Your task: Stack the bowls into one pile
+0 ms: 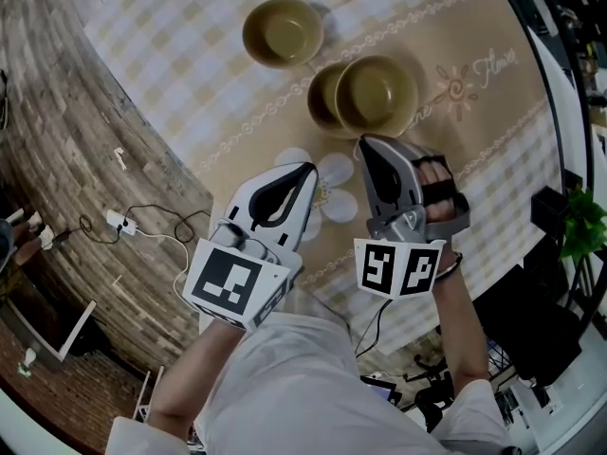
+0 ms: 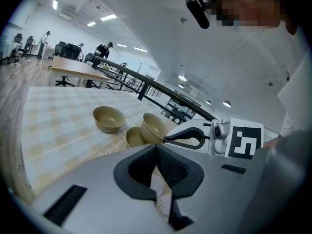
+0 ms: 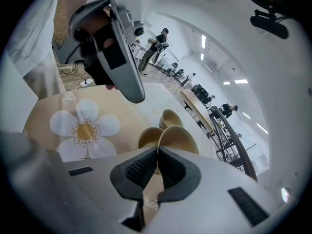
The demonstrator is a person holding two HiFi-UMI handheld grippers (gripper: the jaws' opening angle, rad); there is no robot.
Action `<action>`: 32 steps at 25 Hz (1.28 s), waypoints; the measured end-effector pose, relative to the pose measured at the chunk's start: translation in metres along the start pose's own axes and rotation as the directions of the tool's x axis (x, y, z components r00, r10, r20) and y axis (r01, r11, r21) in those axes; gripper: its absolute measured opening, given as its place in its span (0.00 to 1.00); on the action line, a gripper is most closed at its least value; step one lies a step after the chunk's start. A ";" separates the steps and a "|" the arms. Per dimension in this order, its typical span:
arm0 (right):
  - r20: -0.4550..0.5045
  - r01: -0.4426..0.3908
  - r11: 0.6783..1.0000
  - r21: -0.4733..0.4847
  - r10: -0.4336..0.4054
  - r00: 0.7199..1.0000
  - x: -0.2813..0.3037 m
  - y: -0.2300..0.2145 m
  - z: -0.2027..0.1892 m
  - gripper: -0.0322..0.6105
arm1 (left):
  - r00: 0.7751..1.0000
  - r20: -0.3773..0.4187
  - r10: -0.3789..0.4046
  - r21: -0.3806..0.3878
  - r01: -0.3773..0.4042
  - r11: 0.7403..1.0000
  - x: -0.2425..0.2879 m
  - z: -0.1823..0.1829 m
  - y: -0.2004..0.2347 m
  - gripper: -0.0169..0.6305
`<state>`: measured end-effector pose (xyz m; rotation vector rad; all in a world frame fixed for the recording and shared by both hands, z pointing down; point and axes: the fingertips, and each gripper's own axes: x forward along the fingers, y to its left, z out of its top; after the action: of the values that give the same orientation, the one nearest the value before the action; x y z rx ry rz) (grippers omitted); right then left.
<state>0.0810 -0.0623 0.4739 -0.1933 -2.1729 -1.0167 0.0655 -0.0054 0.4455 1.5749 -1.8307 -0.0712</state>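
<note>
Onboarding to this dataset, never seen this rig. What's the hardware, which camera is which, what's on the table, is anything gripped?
There is no robot here. A person holds a two-jaw gripper in each hand. One picture comes from a camera on the person's head, looking steeply down. The other two come from a camera riding on each gripper, looking along its jaws. The marker cubes with black-and-white squares are part of the grippers.

Three tan bowls sit on a checked tablecloth. The right gripper is shut on the rim of the nearest bowl, which is tilted and overlaps a second bowl in the head view. The third bowl stands apart, farther away. The left gripper is shut with nothing in it.
</note>
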 end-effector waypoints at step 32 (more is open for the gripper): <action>0.056 0.035 0.992 0.125 -0.042 0.998 -0.009 0.007 0.044 0.11 | 1.000 -0.007 0.030 0.022 -0.030 0.999 -0.038 0.020 0.002 0.05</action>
<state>0.0658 -0.0246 0.4529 -0.1253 -2.2929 -0.9039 0.0534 0.0205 0.4142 1.5606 -1.8547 -0.0314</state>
